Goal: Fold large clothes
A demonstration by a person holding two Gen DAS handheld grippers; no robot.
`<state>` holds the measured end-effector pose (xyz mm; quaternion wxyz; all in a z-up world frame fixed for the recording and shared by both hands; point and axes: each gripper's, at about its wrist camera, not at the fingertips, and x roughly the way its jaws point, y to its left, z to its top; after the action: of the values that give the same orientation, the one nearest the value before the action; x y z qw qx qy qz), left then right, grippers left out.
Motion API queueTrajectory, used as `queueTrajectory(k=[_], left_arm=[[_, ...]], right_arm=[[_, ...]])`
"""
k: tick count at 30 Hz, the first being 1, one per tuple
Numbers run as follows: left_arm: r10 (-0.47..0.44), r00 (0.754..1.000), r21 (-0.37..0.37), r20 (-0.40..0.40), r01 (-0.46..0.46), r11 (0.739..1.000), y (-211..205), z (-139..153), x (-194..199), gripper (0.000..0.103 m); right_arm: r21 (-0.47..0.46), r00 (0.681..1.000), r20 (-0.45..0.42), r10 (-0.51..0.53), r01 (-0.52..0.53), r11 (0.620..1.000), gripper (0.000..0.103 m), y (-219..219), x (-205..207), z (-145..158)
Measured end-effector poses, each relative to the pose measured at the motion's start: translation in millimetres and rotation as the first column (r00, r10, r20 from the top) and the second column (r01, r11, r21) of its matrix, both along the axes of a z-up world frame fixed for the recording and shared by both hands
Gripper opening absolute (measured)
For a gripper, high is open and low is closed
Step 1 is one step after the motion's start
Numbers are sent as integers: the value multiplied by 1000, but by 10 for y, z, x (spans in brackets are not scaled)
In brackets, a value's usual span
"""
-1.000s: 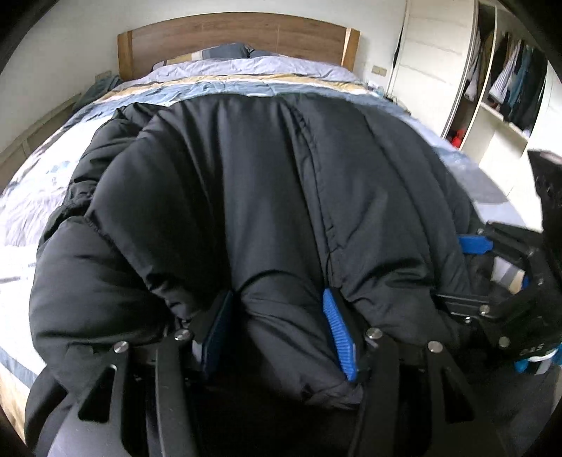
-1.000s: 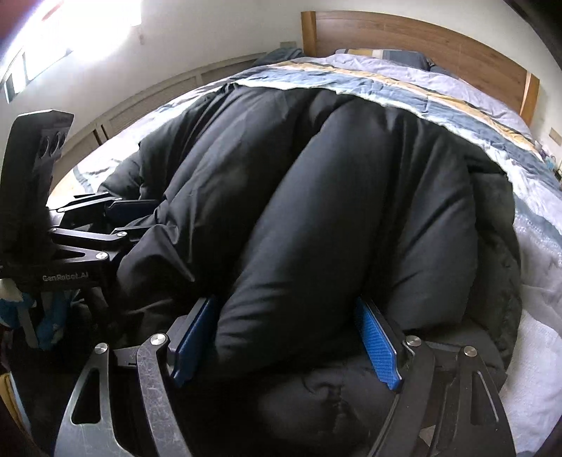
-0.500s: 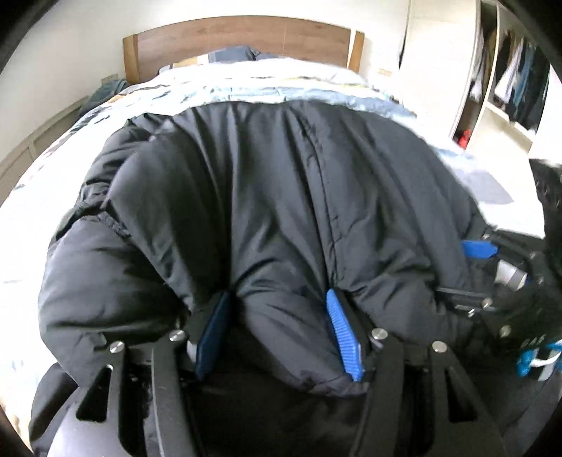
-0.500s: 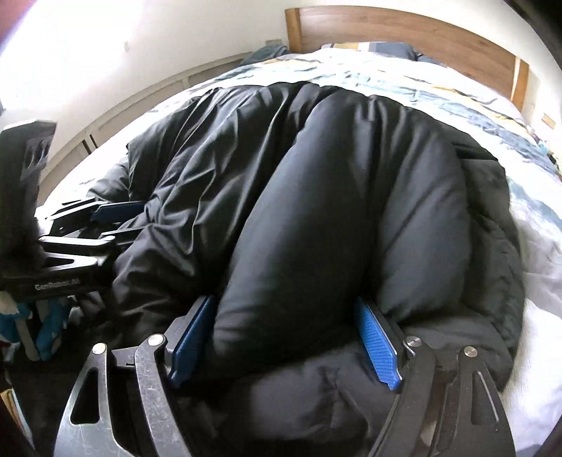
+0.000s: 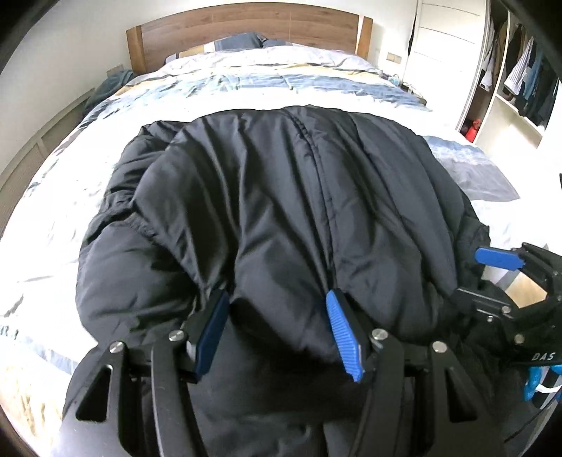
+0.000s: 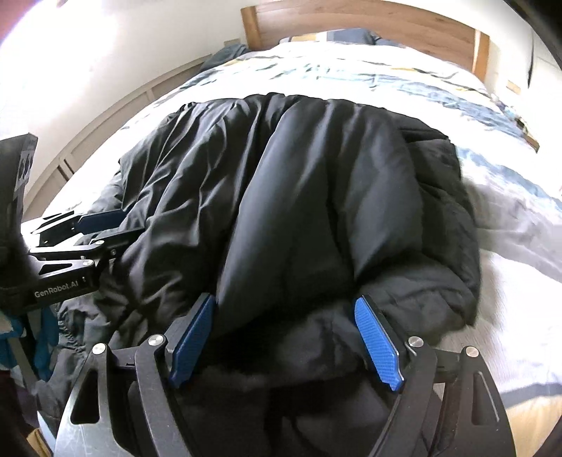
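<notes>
now the black puffer jacket (image 5: 281,218) lies bunched on the bed (image 5: 267,84), its near edge hanging toward both cameras. left tongs (image 5: 277,328) are clamped on a thick fold of that edge, blue pads (image 5: 342,334) pressed into the fabric on either side. right tongs (image 6: 286,334) grip another padded fold the same way, beside the first. a wooden headboard (image 5: 246,31) stands at the far end, an open wardrobe (image 5: 520,77) to the right.

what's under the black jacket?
The jacket lies on the bed's striped duvet, which shows around its far and side edges. Both the left gripper and right gripper hold folds at its near edge. Anything directly beneath is covered.
</notes>
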<state>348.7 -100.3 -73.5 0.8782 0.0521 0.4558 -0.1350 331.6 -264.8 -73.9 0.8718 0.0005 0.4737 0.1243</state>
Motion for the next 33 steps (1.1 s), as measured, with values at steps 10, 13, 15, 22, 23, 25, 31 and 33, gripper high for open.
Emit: queueTrajectory(k=[10, 13, 15, 22, 23, 25, 31, 33], left_arm=[[15, 999, 14, 50, -16, 1000, 97, 275, -473, 56], [15, 997, 4, 75, -16, 1000, 140, 341, -663, 56], [20, 995, 3, 94, -20, 1000, 157, 391, -784, 56], [48, 988, -8, 147, -48, 999, 324, 549, -1171, 63], [53, 987, -8, 154, -52, 999, 337, 557, -1225, 65], [60, 984, -12, 170, -59, 998, 380, 585, -1347, 65], [77, 970, -30, 229, -72, 997, 522, 729, -1677, 66], [82, 966, -39, 246, -75, 996, 568, 774, -1774, 66]], right_arm=[[-18, 999, -4, -37, 37, 999, 85, -83, -605, 90], [-6, 999, 9, -51, 51, 999, 85, -103, -790, 135], [-8, 998, 16, -58, 58, 998, 86, -123, -885, 174], [21, 993, 55, -103, 102, 995, 88, -214, -1252, 296], [24, 992, 60, -110, 109, 994, 88, -227, -1308, 307], [29, 991, 63, -122, 121, 992, 88, -244, -1388, 313], [36, 984, 73, -161, 159, 987, 89, -331, -1666, 346], [44, 982, 77, -173, 170, 984, 90, -366, -1736, 358]])
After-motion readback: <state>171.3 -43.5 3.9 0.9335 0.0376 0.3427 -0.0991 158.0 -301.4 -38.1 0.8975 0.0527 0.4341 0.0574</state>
